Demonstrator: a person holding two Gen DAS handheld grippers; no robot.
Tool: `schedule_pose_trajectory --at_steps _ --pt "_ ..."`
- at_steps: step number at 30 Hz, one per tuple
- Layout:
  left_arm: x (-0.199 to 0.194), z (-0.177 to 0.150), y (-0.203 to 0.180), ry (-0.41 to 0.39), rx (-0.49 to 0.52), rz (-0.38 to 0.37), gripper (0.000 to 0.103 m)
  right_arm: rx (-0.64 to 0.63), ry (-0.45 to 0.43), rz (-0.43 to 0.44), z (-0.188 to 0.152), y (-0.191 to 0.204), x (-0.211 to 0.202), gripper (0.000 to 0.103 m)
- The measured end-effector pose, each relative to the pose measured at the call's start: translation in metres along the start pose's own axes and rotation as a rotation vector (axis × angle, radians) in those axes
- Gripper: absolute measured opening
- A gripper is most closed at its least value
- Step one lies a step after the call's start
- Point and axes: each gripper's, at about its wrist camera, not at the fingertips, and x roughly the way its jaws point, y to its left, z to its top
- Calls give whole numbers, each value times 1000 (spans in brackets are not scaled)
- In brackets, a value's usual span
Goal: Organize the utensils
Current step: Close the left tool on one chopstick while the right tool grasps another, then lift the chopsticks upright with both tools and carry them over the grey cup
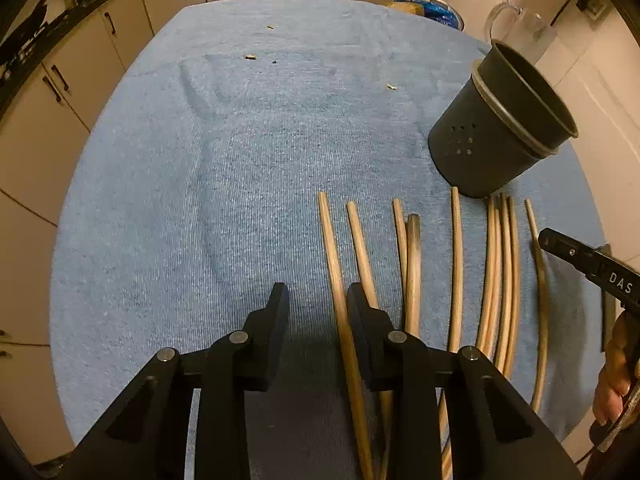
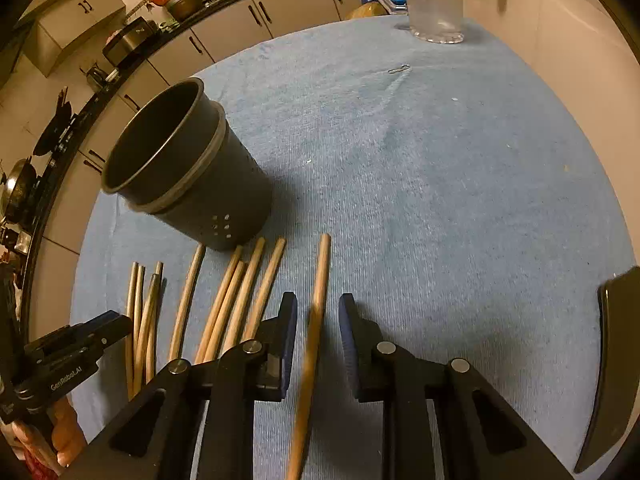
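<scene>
Several wooden chopsticks (image 1: 456, 260) lie side by side on a blue towel (image 1: 240, 180), just in front of a dark grey utensil holder (image 1: 500, 128) that stands upright. My left gripper (image 1: 318, 296) points down over the leftmost chopstick (image 1: 330, 232). That stick runs between the jaws close to the right finger, with a clear gap on its other side. My right gripper (image 2: 318, 304) straddles the rightmost chopstick (image 2: 322, 264), with towel showing on both sides of it. Neither gripper's pads press on its stick. The holder (image 2: 188, 168) looks empty.
A clear glass pitcher (image 2: 432, 0) stands at the towel's far edge, behind the holder. A dark curved object (image 2: 616, 360) sits at the right edge. Small crumbs (image 1: 250, 57) dot the towel. Cabinets and a cluttered counter (image 2: 120, 40) lie beyond the table.
</scene>
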Motion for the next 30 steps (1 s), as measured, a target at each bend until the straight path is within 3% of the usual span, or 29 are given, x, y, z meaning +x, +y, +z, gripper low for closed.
schedule_pose_trajectory --at_steps 5,6,7,11,14,24,30 --pt "1 3 -10 -2 27 85 24 -76 42 -80 1 15 11 19" --pt "1 3 -11 -10 28 97 16 -84 43 -80 1 18 11 17" --pt "1 4 -14 -10 28 92 9 -92 48 -80 0 19 12 9" --pt "-7 1 -11 -37 17 53 6 -95 38 -46 -3 19 3 7" --pt "-23 -6 -9 -73 8 32 6 -90 -19 -22 -6 18 -17 7" --pt "-134 -24 -23 -313 3 -1 6 -110 -285 86 -24 27 -131 7" --pt "-191 -46 -41 -413 34 -16 6 -131 -389 140 -42 40 -184 7"
